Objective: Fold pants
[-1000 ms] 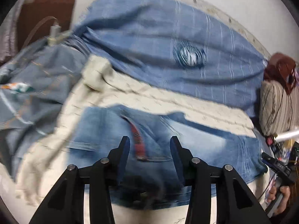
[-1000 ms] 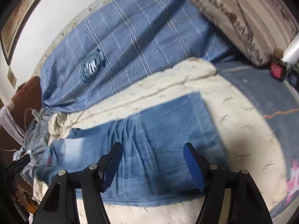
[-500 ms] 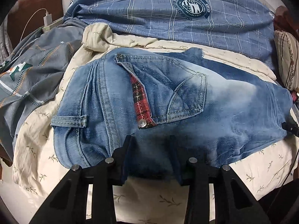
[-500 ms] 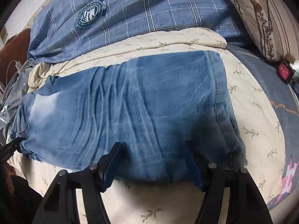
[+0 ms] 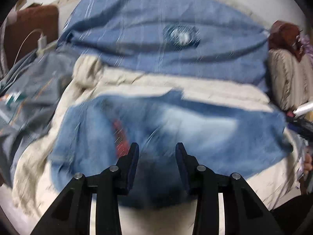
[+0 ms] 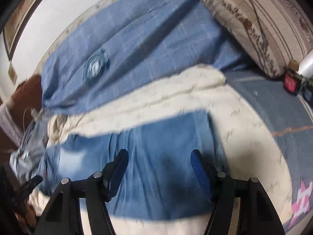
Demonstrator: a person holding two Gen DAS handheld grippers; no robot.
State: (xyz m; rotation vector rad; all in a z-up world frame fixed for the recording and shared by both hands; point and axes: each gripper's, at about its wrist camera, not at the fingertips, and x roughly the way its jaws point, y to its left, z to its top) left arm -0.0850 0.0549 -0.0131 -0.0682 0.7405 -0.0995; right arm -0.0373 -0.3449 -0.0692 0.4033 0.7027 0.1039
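Observation:
Blue jeans (image 5: 176, 129) lie folded in a wide band on a cream sheet (image 5: 205, 87). The waist end with a red plaid trim (image 5: 119, 135) is at the left. My left gripper (image 5: 156, 148) is open and empty, just above the near edge of the waist part. In the right wrist view the leg end of the jeans (image 6: 168, 146) lies flat. My right gripper (image 6: 159, 156) is open wide and empty above its near edge. Both views are blurred by motion.
A blue checked blanket (image 5: 166, 39) with a round badge lies behind the jeans. A grey garment (image 5: 29, 90) is at the left, a striped pillow (image 6: 264, 23) at the right. A charger and cable (image 5: 42, 41) sit at the back left. Small items (image 6: 291, 82) lie by the pillow.
Both grippers have lifted and pulled back from the jeans' near edge, so the jeans look smaller and further off. Both stay open. The jeans have not moved.

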